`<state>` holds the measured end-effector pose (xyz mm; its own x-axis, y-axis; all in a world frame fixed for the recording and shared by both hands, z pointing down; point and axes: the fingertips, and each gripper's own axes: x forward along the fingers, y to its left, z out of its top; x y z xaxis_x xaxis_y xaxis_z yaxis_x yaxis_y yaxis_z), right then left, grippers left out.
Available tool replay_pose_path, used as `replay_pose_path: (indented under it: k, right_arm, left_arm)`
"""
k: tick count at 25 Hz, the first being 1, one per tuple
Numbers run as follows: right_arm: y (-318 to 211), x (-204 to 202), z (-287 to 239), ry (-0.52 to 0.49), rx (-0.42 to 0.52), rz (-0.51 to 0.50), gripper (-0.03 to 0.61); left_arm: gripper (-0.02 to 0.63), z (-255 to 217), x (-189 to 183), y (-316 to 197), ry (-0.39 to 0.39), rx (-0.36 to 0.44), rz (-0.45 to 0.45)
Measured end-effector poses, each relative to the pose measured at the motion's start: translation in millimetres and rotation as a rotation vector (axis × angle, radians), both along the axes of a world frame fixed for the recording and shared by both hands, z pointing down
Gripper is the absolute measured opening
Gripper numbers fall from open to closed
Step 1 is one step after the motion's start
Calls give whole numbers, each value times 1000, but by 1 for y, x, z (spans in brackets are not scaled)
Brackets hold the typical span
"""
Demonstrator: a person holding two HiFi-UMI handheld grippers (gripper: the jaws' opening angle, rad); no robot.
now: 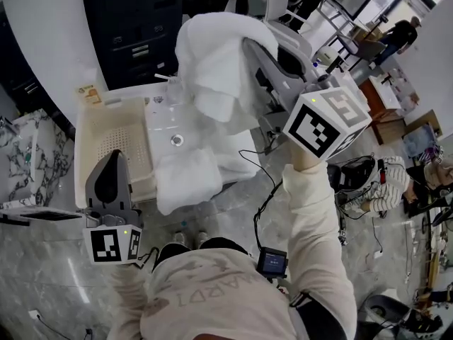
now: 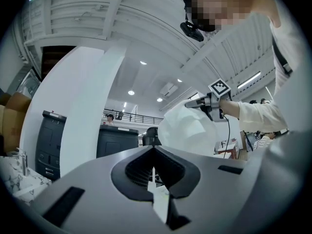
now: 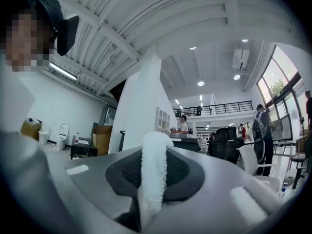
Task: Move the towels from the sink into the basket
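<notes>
My right gripper [image 1: 249,48] is raised high over the white sink [image 1: 166,122] and is shut on a white towel [image 1: 212,55], which hangs from it in thick folds. In the right gripper view a strip of that towel [image 3: 153,174] is pinched between the jaws. The left gripper view shows the hanging towel [image 2: 187,130] ahead and to the right. A second white towel [image 1: 185,181] lies in the sink's near end and droops over its front edge. The cream perforated basket [image 1: 95,154] stands left of the sink. My left gripper [image 1: 113,158] hovers over the basket's near edge, shut and holding nothing.
A dark cabinet [image 1: 134,27] stands behind the sink, and a white column [image 2: 92,106] rises ahead of the left gripper. Cables trail over the marble floor on the right, where a person [image 1: 386,183] sits. An office chair [image 1: 283,13] stands behind the raised towel.
</notes>
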<state>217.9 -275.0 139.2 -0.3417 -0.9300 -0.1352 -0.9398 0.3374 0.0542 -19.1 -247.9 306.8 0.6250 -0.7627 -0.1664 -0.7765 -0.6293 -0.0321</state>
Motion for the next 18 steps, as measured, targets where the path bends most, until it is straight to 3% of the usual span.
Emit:
replay_pose_path:
  k: [5, 18]
  right_arm:
    - [9, -24, -11, -19, 23, -70, 72]
    - [-18, -99, 31, -35, -25, -268, 72]
  left_arm:
    - [6, -4, -12, 6, 3, 6, -28]
    - [6, -1, -55, 22, -4, -17, -149]
